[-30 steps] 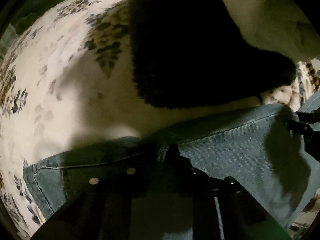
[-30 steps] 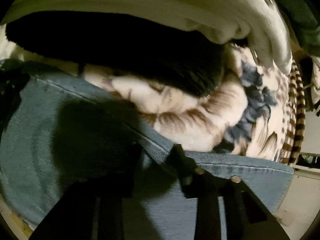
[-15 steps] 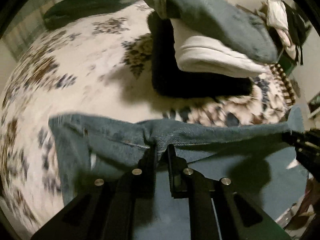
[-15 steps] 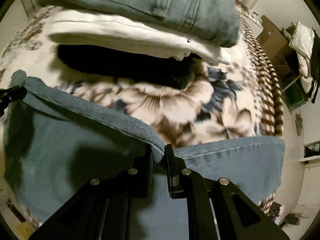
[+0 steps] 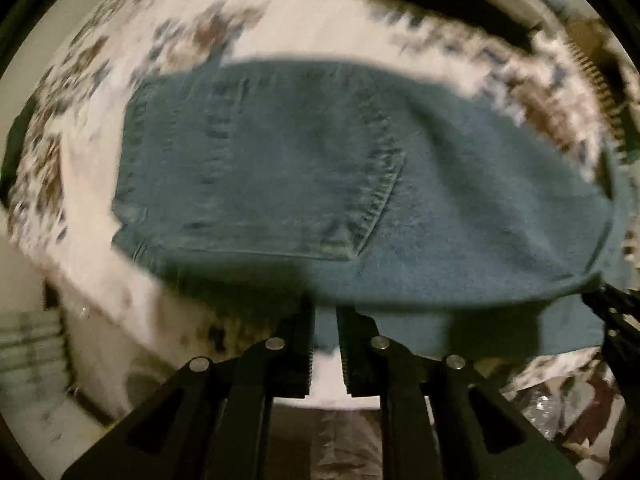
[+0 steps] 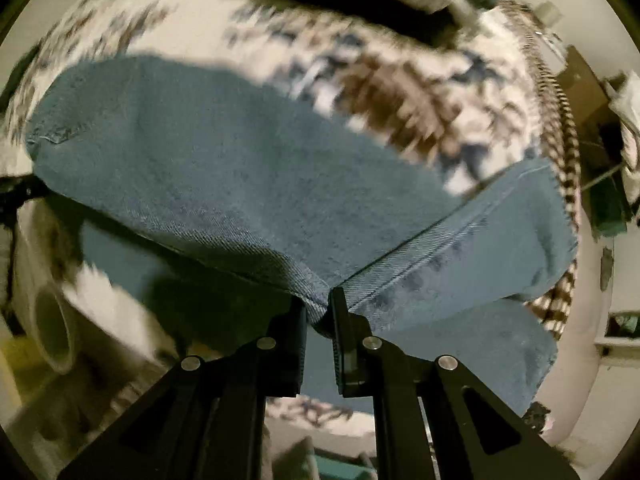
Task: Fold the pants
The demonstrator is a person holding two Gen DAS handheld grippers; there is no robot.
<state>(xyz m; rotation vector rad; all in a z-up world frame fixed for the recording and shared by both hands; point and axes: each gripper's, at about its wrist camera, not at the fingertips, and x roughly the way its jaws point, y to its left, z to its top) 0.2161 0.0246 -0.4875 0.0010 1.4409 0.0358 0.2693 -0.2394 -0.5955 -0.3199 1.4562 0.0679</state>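
Denim jeans [image 5: 320,184] clamped in both your left fingers [image 5: 324,320] and right fingers [image 6: 318,312]; shallow edge grip may slip, spoiling the fold on the bed [image 5: 320,24]

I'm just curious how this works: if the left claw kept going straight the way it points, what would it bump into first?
Most likely the blue jeans it already grips: the left claw is shut on their edge, and the denim spreads out ahead over the flowered blanket. Depth is hard to judge through the blur.

no readable text, no labels, no brand marks, no numbers, no signs anywhere ahead of or beside either pair of tongs
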